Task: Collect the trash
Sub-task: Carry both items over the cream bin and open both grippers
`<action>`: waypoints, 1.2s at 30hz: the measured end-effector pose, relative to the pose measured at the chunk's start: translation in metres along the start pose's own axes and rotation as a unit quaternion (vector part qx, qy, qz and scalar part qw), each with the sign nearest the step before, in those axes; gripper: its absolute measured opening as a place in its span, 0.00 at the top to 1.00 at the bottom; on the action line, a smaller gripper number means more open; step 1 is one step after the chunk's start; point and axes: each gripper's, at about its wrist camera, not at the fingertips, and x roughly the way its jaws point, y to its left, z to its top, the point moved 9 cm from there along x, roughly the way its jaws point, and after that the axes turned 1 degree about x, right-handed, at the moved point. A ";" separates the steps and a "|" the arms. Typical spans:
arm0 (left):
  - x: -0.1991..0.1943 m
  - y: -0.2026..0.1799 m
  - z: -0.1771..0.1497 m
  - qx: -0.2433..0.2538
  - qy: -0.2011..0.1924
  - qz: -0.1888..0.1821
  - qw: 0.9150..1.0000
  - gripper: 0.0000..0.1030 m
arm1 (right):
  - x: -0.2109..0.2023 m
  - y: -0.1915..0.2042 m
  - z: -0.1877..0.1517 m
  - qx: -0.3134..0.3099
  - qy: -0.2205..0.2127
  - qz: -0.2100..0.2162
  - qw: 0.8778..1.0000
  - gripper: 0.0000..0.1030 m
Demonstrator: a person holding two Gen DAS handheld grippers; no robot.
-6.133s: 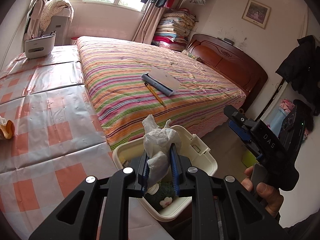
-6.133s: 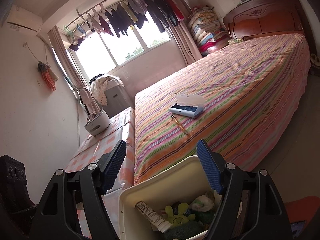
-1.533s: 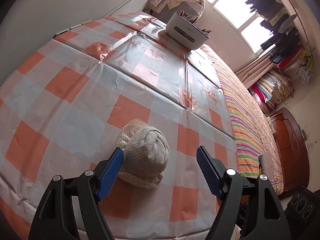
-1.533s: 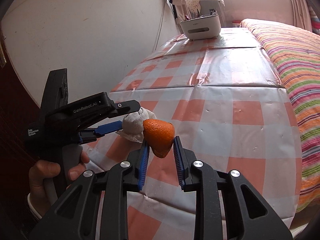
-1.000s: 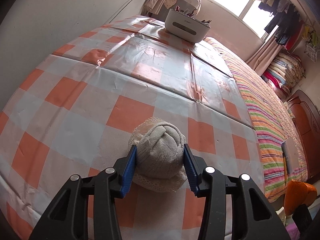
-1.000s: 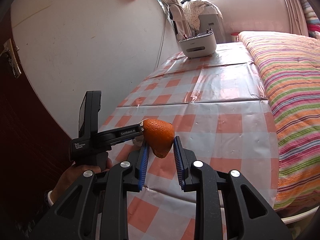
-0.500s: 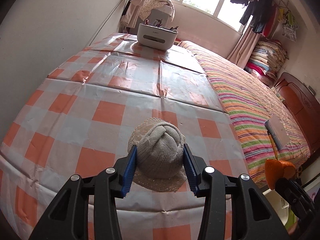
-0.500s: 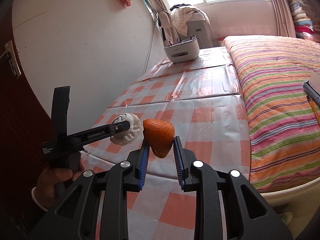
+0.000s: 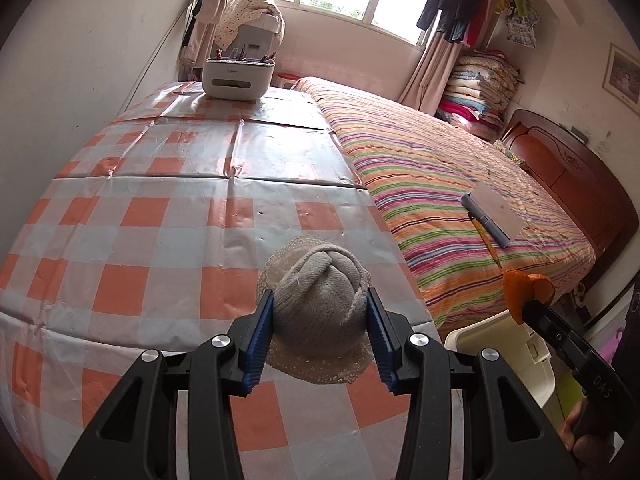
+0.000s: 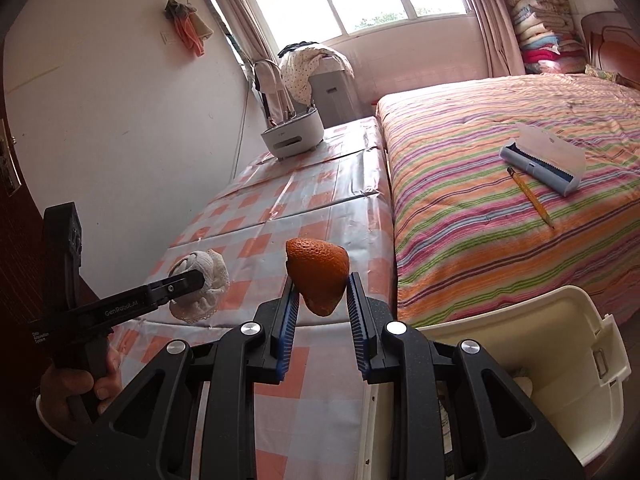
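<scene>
My left gripper (image 9: 320, 322) is shut on a balled-up white lacy sock (image 9: 318, 312) and holds it above the checked tablecloth (image 9: 160, 200). The sock also shows in the right wrist view (image 10: 202, 280), with the left gripper (image 10: 188, 278) around it. My right gripper (image 10: 320, 310) is shut on a piece of orange peel (image 10: 318, 274). The peel also shows at the right of the left wrist view (image 9: 524, 290). The cream trash bin (image 10: 560, 360) stands open below the table's edge, lower right; it also shows in the left wrist view (image 9: 500, 344).
A white organiser box (image 9: 238, 78) stands at the table's far end. A striped bed (image 10: 500, 200) lies right of the table, with a lint roller case (image 10: 544, 158) and a pencil (image 10: 530, 196) on it. A wall runs along the left.
Both grippers have drawn back from the table toward the bin with their loads. The sock is lifted off the cloth. The bin now shows in both views.
</scene>
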 end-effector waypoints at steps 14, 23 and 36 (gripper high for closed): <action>-0.010 -0.087 -0.024 0.058 0.011 -0.061 0.996 0.58 | -0.048 -0.082 -0.030 0.066 -0.030 -0.093 0.993 0.73; 0.000 -0.138 -0.037 0.080 0.034 -0.088 0.992 0.58 | -0.078 -0.100 -0.020 0.101 -0.089 -0.097 0.986 0.36; 0.029 -0.196 -0.060 0.116 0.076 -0.111 0.984 0.58 | -0.121 -0.148 -0.011 0.204 -0.170 -0.110 0.958 0.31</action>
